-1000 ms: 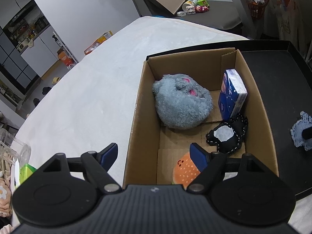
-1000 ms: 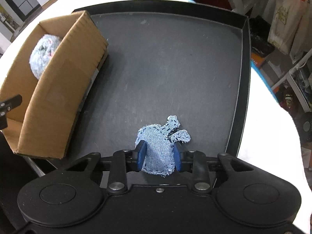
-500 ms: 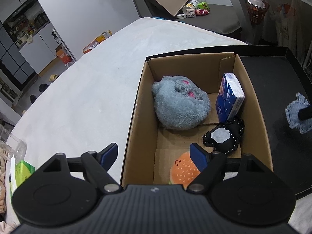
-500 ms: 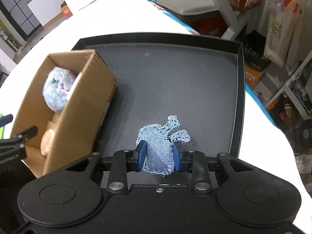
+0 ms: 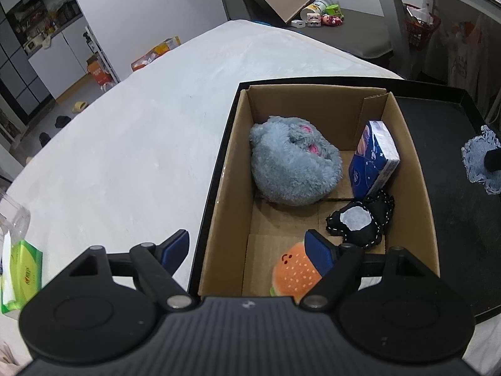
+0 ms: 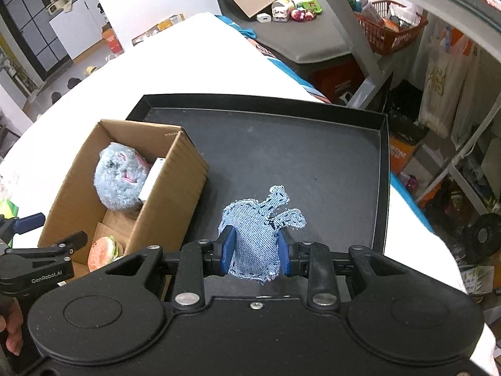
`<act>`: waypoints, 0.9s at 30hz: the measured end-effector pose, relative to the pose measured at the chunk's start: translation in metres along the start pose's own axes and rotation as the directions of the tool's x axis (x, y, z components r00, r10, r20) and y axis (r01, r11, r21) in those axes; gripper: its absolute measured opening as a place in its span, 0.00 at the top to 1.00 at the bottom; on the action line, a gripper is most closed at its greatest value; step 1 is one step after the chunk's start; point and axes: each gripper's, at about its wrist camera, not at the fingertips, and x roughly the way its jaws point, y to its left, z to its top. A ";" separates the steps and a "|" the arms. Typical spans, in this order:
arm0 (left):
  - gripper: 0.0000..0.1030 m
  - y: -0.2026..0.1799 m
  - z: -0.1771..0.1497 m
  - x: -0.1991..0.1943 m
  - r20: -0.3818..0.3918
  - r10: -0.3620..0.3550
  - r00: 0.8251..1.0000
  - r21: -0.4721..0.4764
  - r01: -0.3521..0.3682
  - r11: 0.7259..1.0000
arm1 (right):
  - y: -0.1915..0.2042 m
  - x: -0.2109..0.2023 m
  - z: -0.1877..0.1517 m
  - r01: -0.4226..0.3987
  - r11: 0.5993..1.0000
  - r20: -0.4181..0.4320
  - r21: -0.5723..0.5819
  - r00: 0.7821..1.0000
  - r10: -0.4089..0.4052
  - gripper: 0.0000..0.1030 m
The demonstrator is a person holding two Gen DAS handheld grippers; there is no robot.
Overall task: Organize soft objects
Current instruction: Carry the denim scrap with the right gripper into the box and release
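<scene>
My right gripper (image 6: 254, 252) is shut on a blue denim soft toy (image 6: 256, 232) and holds it in the air above the black tray (image 6: 313, 144), right of the cardboard box (image 6: 175, 200). The denim toy also shows at the right edge of the left wrist view (image 5: 482, 163). The box (image 5: 416, 188) holds a grey plush (image 5: 294, 169), a blue tissue pack (image 5: 375, 156), a black pouch (image 5: 357, 219) and an orange burger plush (image 5: 294, 272). My left gripper (image 5: 250, 247) is open and empty over the box's near left corner.
The tray sits on a white table (image 5: 125, 156). A green tissue pack (image 5: 18, 275) lies at the table's left edge. Behind the table are a shelf with small toys (image 6: 291, 9) and an orange basket (image 6: 391, 31).
My right gripper has lifted the denim toy higher above the tray and drawn back, so the box now shows more fully. My left gripper has barely moved.
</scene>
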 end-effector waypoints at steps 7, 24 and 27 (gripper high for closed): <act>0.23 0.010 -0.001 0.004 -0.006 -0.033 0.999 -0.043 0.032 0.999 | 0.018 -0.006 0.004 0.024 0.999 0.006 -0.028 1.000 -0.024 0.71; 0.26 0.034 -0.008 0.004 0.018 -0.101 0.995 -0.117 0.102 0.988 | 0.067 -0.028 0.019 0.024 0.996 0.051 -0.082 0.998 -0.020 0.71; 0.33 0.038 -0.009 0.004 0.026 -0.120 0.992 -0.137 0.122 0.983 | 0.077 -0.030 0.021 0.023 0.995 0.054 -0.098 0.998 -0.018 0.71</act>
